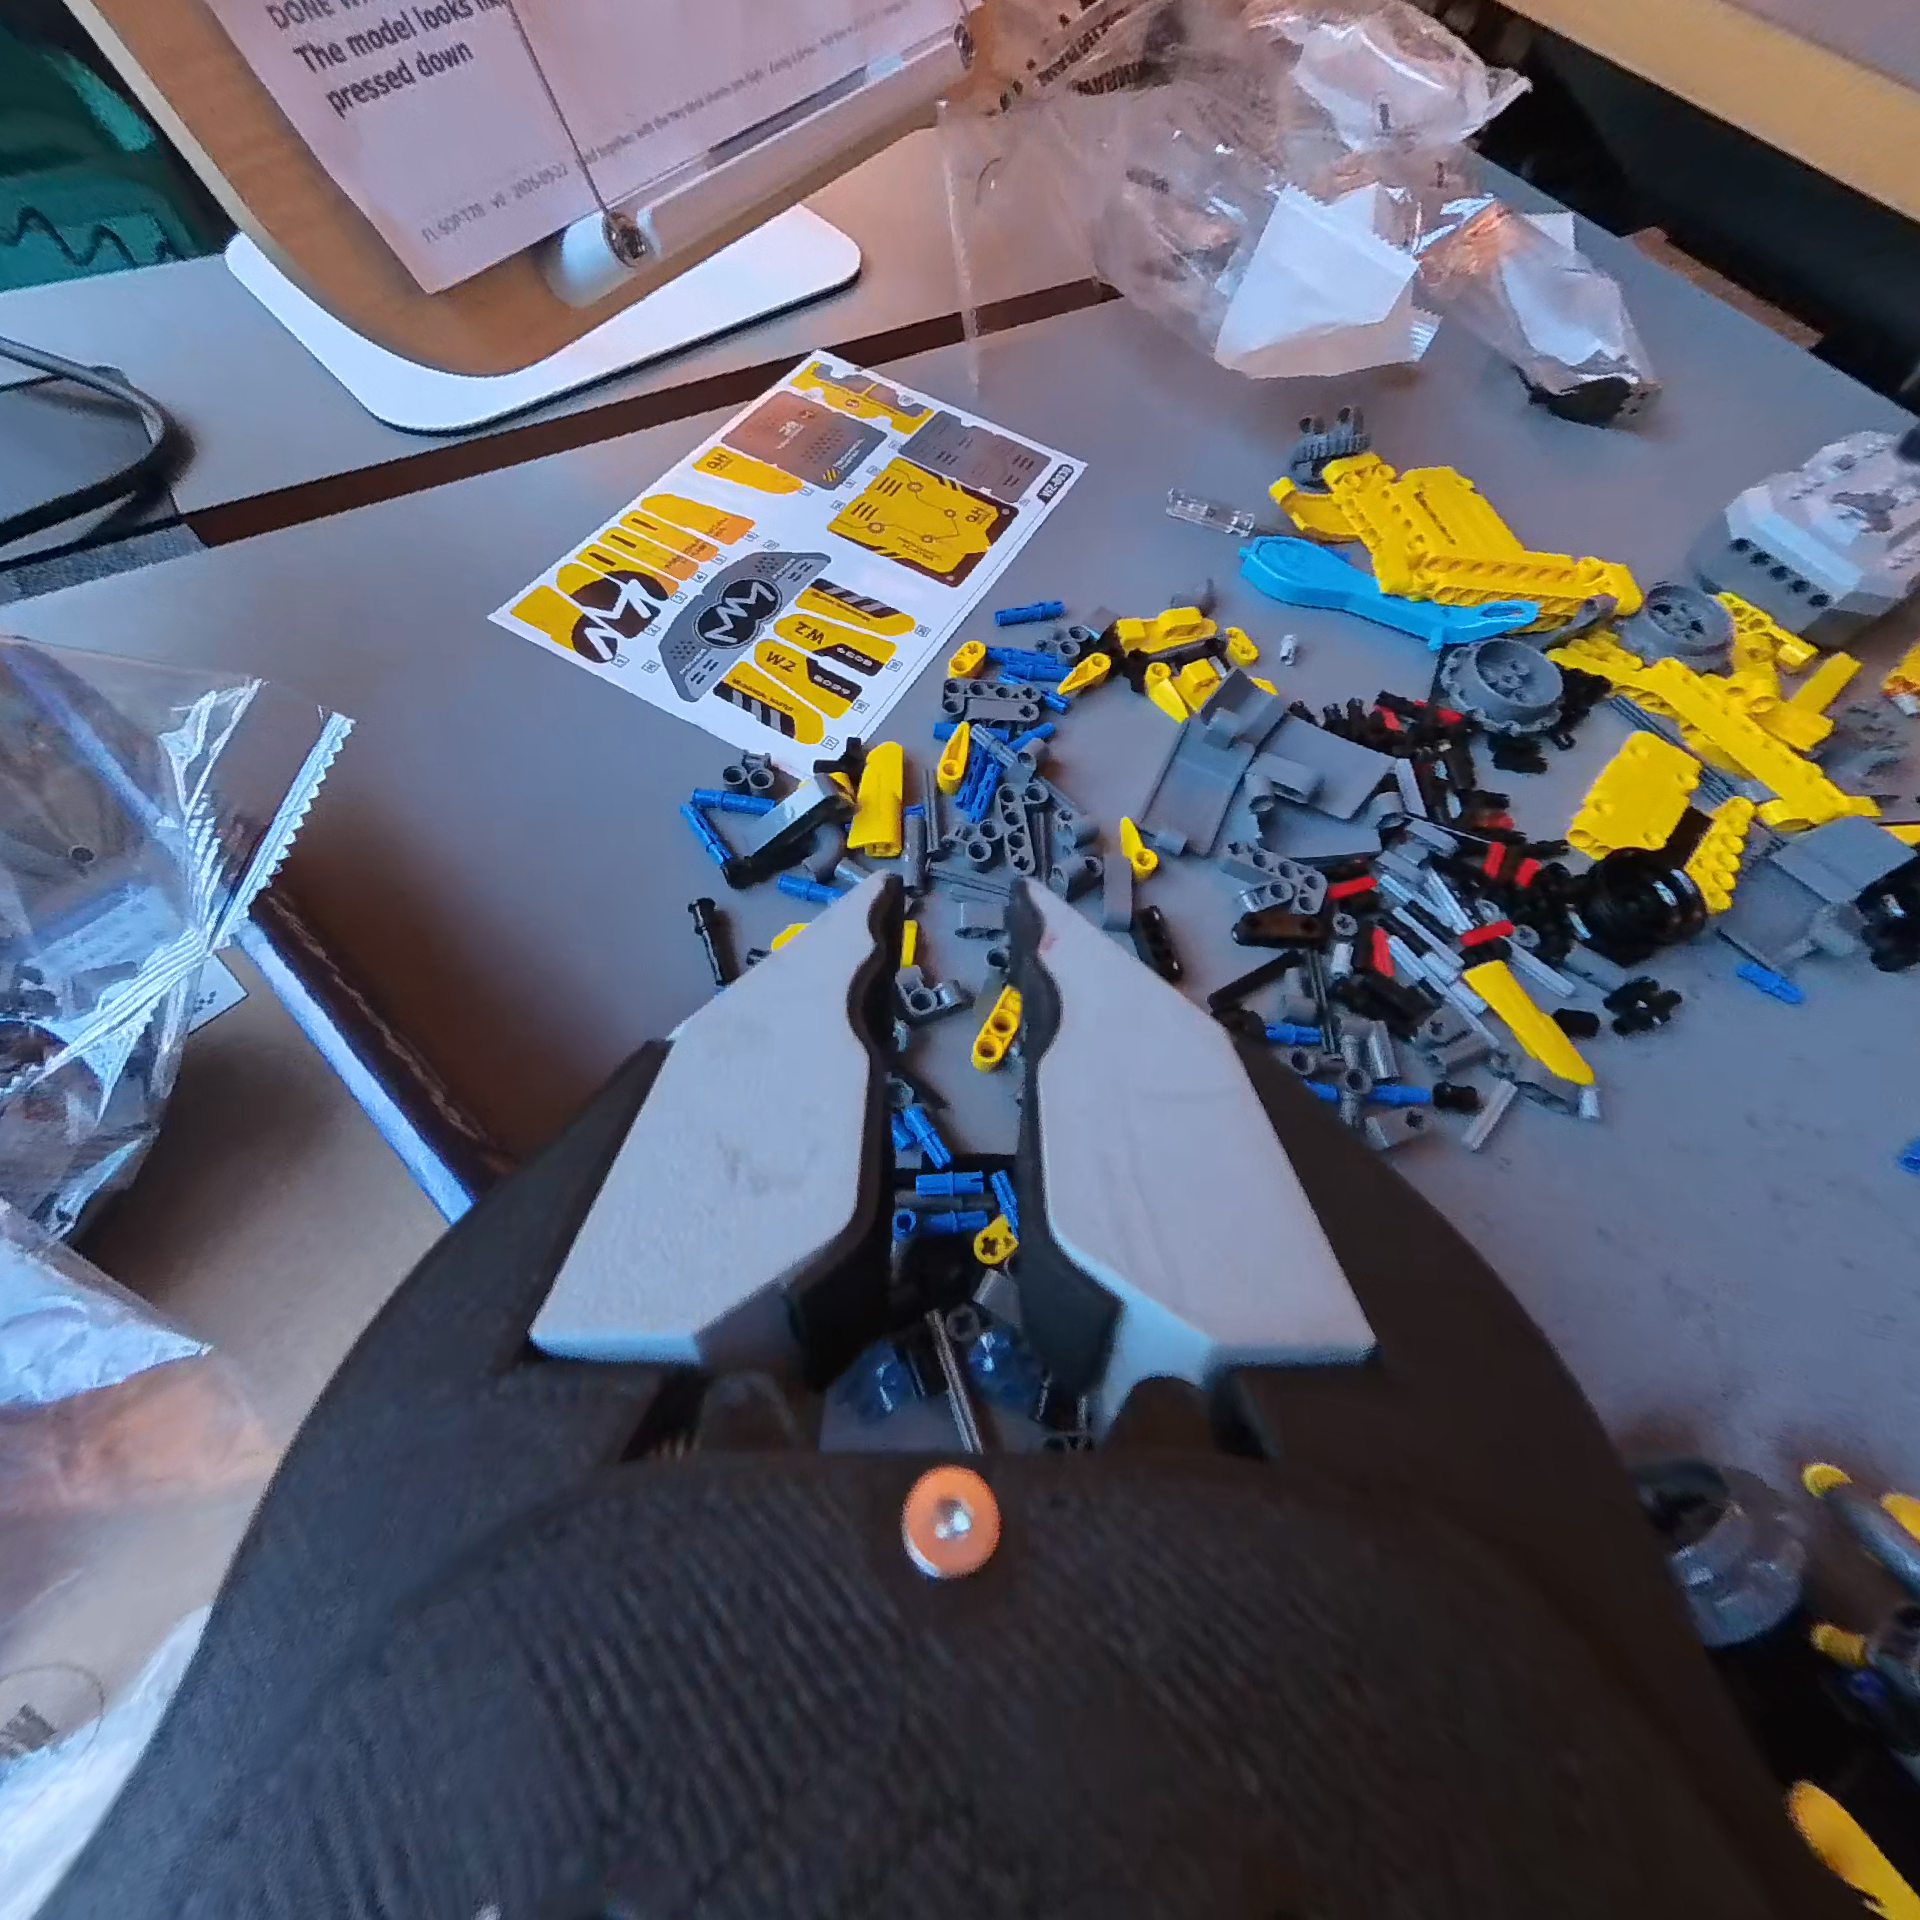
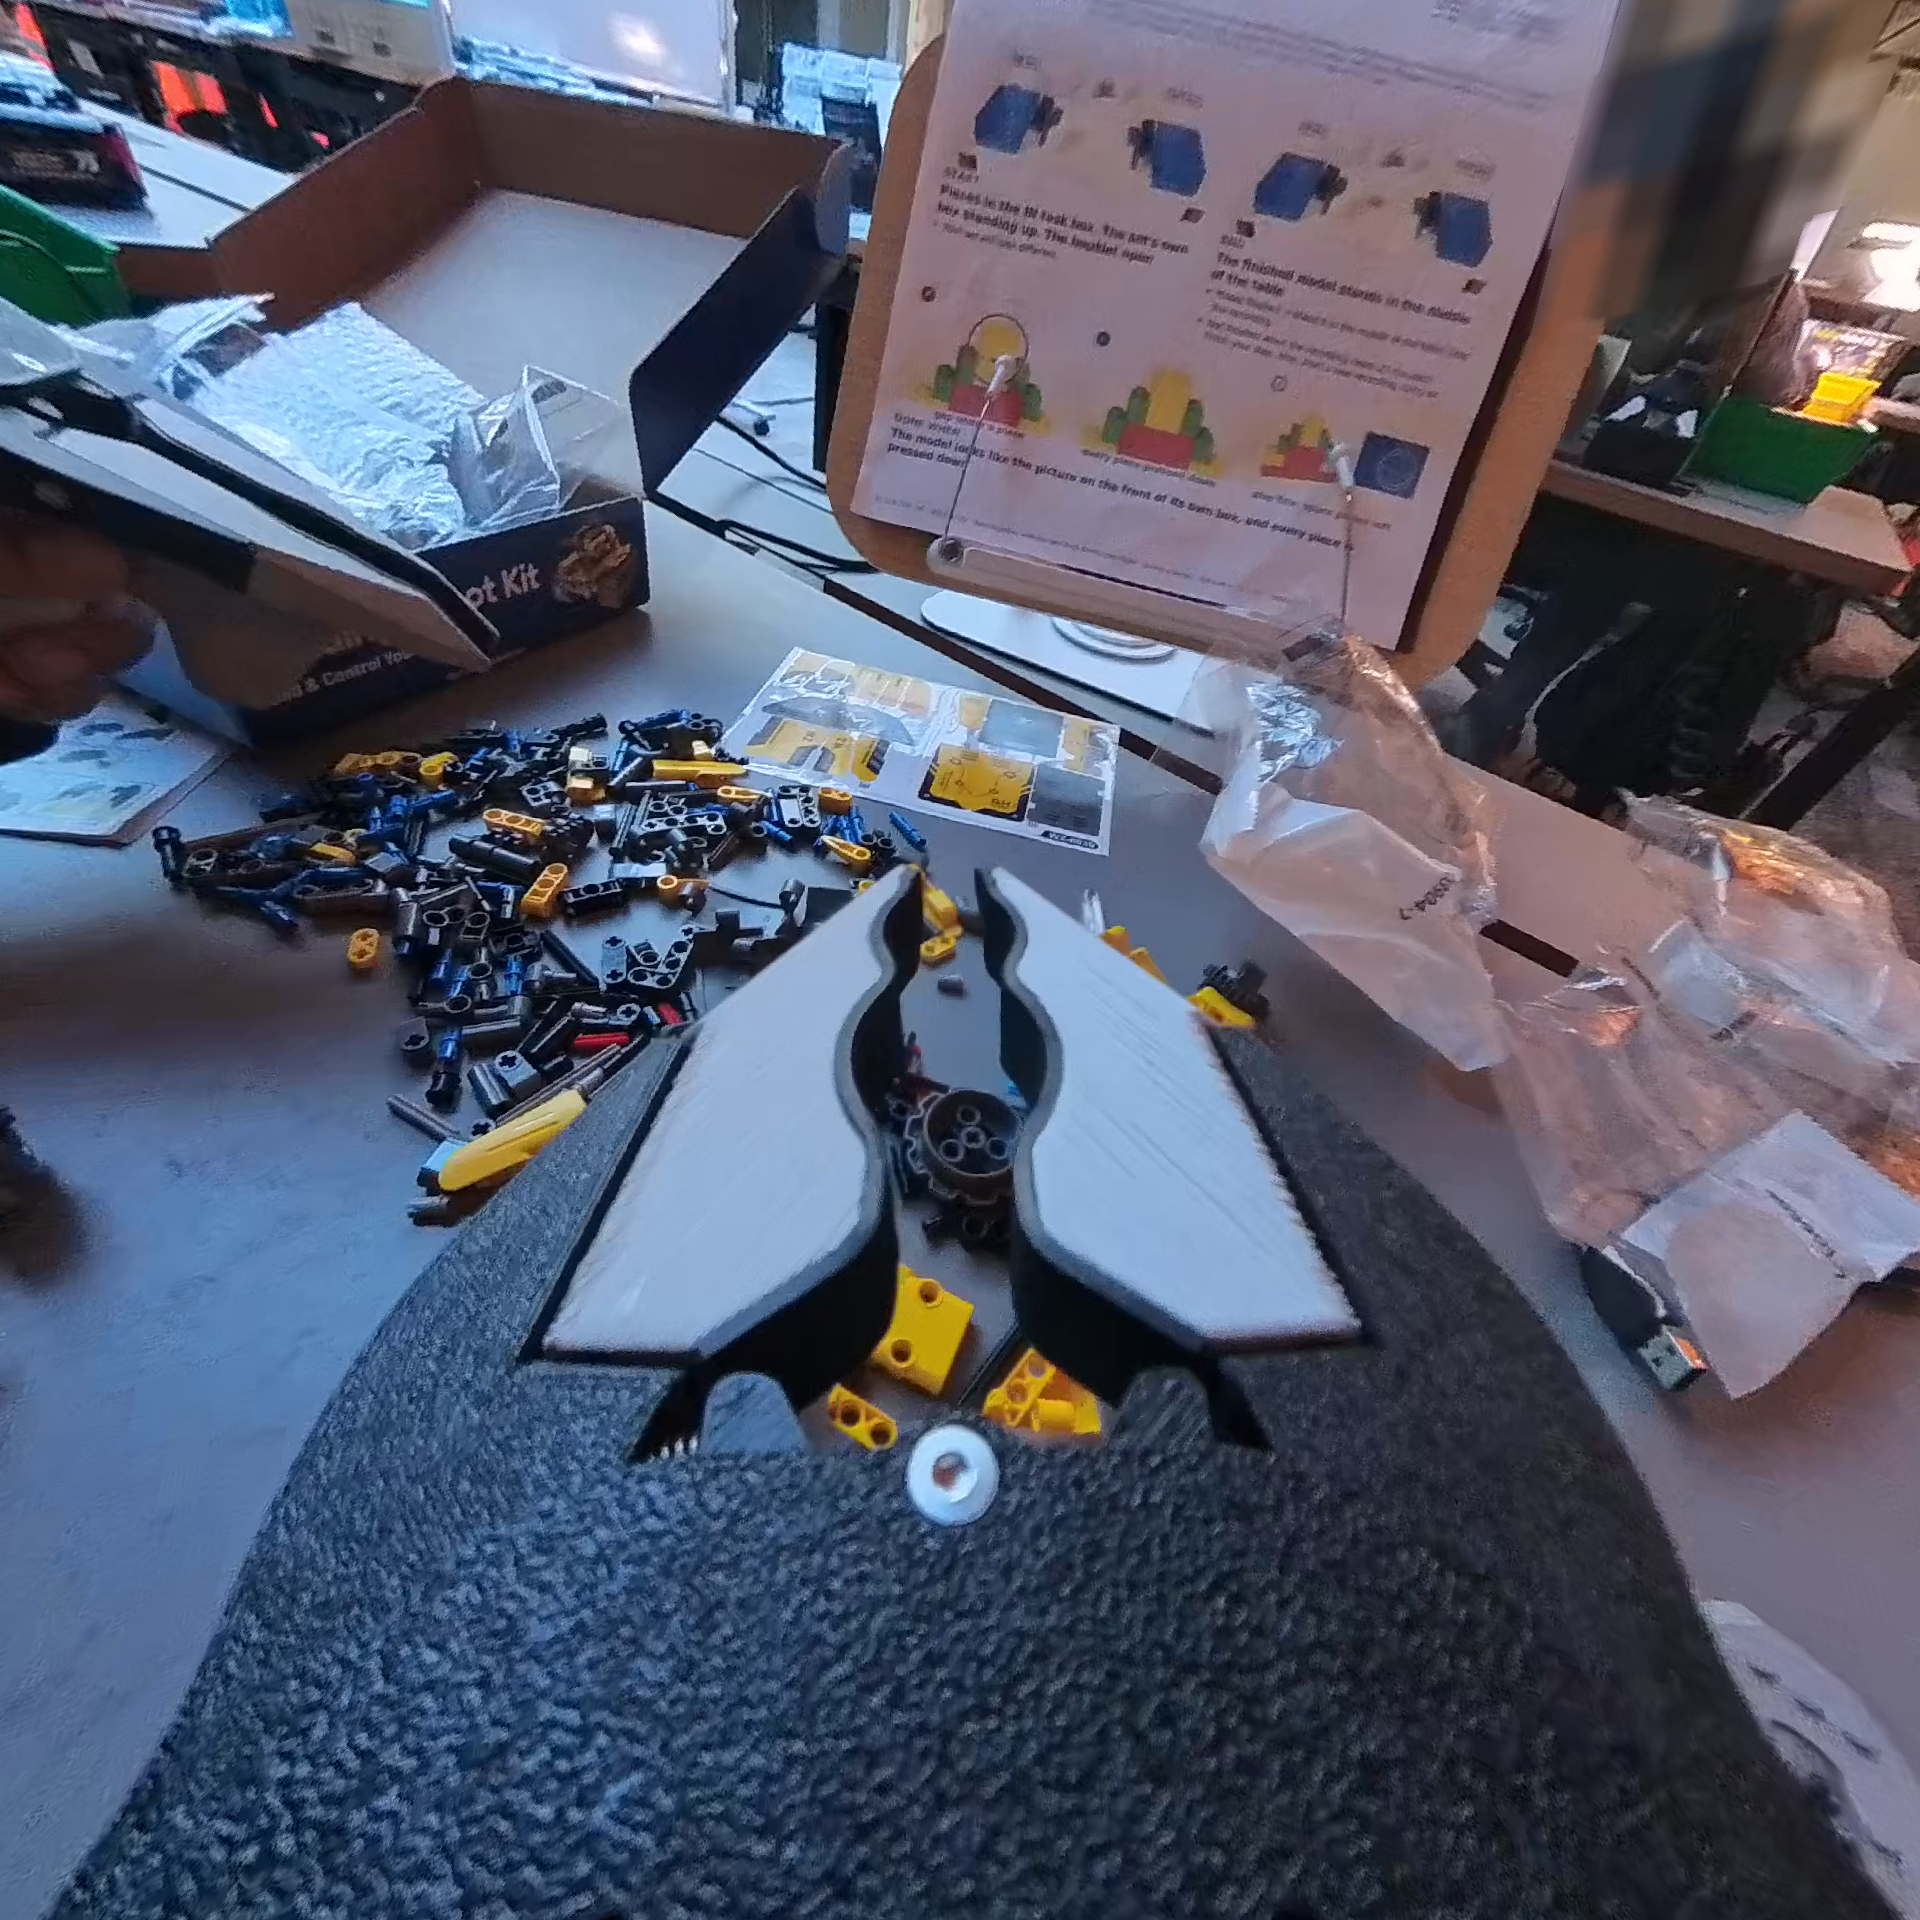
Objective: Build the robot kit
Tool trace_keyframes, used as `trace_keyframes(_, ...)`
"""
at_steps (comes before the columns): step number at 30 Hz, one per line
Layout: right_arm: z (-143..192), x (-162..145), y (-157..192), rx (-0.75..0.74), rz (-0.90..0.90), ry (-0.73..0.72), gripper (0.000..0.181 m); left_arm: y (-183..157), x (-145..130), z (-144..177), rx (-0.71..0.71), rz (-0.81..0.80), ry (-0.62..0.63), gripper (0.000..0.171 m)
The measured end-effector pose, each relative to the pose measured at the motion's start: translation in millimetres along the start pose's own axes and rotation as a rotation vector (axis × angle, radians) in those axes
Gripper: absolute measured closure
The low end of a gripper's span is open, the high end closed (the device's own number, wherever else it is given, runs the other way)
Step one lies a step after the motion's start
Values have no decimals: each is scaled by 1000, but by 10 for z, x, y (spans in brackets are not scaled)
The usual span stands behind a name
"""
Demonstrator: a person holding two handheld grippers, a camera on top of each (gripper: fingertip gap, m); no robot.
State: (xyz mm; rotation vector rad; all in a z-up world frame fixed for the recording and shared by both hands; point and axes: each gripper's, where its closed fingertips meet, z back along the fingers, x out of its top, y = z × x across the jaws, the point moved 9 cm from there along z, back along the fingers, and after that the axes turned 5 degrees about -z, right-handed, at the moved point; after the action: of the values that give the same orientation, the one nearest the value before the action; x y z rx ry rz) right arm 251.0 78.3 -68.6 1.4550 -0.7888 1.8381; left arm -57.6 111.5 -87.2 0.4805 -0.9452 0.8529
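Printed instruction sheet (image 2: 1195, 301) is sitting on a stand, a sticker sheet (image 1: 790, 561) is lying on the grey desk (image 1: 520, 831). Left gripper (image 1: 951, 894) and right gripper (image 2: 951, 883) are both hovering slightly open over loose building pieces (image 1: 1299, 831), gripping nothing.

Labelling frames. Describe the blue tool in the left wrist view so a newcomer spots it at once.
Start at the sticker sheet on the grey table and look right, to the yellow parts. The blue tool lies flat against a long yellow beam assembly. It is the only light-blue piece, with a round end and a long handle.
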Motion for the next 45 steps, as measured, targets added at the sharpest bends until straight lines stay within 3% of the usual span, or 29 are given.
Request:
trace_keyframes(8, -38, -20, 52, 24, -1, 20, 169, 20, -12, 15, -18, -14, 5, 155)
trace_keyframes(11, -39, -13, 78, 33, 4, 19, 169, -45, -36, 25, -101, -69, 25, 167)
trace_keyframes(17, -48, -15, 109, 45, 8, 23, 169, -285, -167, -63, -317, -149, 152, 171)
trace_keyframes(24, -58, -19, 148, 59, 17, 29, 169, -201, -168, -89, -195, -158, 147, 165)
trace_keyframes(45, -121, -72, 215, 75, 43, 70, 169, -308, -298, -204, -268, -191, 239, 165)
